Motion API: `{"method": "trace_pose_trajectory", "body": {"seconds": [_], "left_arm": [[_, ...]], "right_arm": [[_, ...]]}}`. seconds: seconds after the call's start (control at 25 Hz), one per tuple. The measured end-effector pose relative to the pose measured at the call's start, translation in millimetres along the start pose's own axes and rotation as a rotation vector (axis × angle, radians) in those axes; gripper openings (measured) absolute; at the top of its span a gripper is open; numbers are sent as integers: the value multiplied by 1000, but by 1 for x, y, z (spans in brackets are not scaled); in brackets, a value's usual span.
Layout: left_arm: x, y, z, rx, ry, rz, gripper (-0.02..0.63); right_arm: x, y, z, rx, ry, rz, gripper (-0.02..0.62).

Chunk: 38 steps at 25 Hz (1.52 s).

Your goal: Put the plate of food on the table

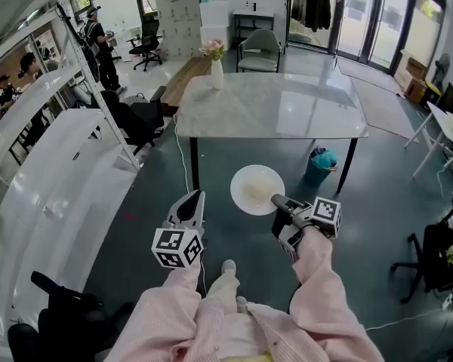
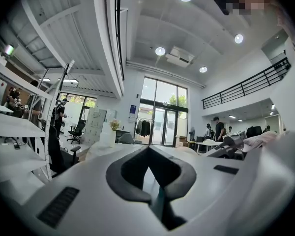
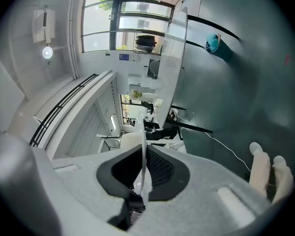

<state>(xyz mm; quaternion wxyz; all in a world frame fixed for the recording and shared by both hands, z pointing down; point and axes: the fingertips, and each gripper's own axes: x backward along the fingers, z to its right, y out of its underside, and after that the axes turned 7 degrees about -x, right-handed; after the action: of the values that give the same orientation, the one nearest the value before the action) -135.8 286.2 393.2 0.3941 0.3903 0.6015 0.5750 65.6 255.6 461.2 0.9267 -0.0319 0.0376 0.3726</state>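
A white round plate (image 1: 251, 181) with a pale heap of food (image 1: 259, 192) hangs over the dark floor, just in front of the marble-topped table (image 1: 272, 108). My right gripper (image 1: 279, 201) is shut on the plate's near right rim. In the right gripper view the plate (image 3: 144, 151) shows edge-on, as a thin white line pinched between the dark pads (image 3: 160, 168). My left gripper (image 1: 191, 203) is held to the left of the plate, apart from it. Its jaws are shut with nothing in them, and it (image 2: 150, 168) points across the room over the tabletop.
A white vase of flowers (image 1: 216, 68) stands at the table's far left corner. A blue bin (image 1: 321, 164) sits beside the table's right leg. White shelving (image 1: 60, 179) runs along the left. An armchair (image 1: 258, 51) stands beyond the table. My shoes (image 1: 228, 267) are below.
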Motion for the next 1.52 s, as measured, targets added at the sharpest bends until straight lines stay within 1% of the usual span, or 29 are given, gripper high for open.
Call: {"method": "trace_pose_trajectory", "body": {"seconds": [0.2, 0.56, 0.68, 0.92, 1.04, 1.2, 1.32, 1.4, 1.52], "left_arm": [[-36, 7, -15, 14, -4, -10, -3], [-136, 6, -59, 31, 18, -24, -3], [-168, 5, -76, 34, 30, -32, -3], [-221, 3, -109, 57, 53, -42, -3], [-243, -1, -123, 56, 66, -38, -3], [-266, 4, -135, 54, 77, -44, -3], [-278, 8, -143, 62, 74, -54, -3], [-286, 10, -148, 67, 70, -56, -3], [-303, 14, -157, 75, 68, -62, -3]], "right_arm": [[-25, -24, 4, -21, 7, -8, 23], [-98, -94, 0, -44, -16, -2, 23], [-123, -116, 0, -52, 3, 15, 23], [-170, -143, -9, -63, -7, 16, 23], [-189, -156, -14, -62, -13, 22, 23], [-211, -174, -11, -71, -14, 34, 23], [-224, -182, -8, -85, -8, 32, 23], [-232, -190, -7, -80, -21, 24, 23], [-248, -205, -5, -77, -17, 20, 23]]}}
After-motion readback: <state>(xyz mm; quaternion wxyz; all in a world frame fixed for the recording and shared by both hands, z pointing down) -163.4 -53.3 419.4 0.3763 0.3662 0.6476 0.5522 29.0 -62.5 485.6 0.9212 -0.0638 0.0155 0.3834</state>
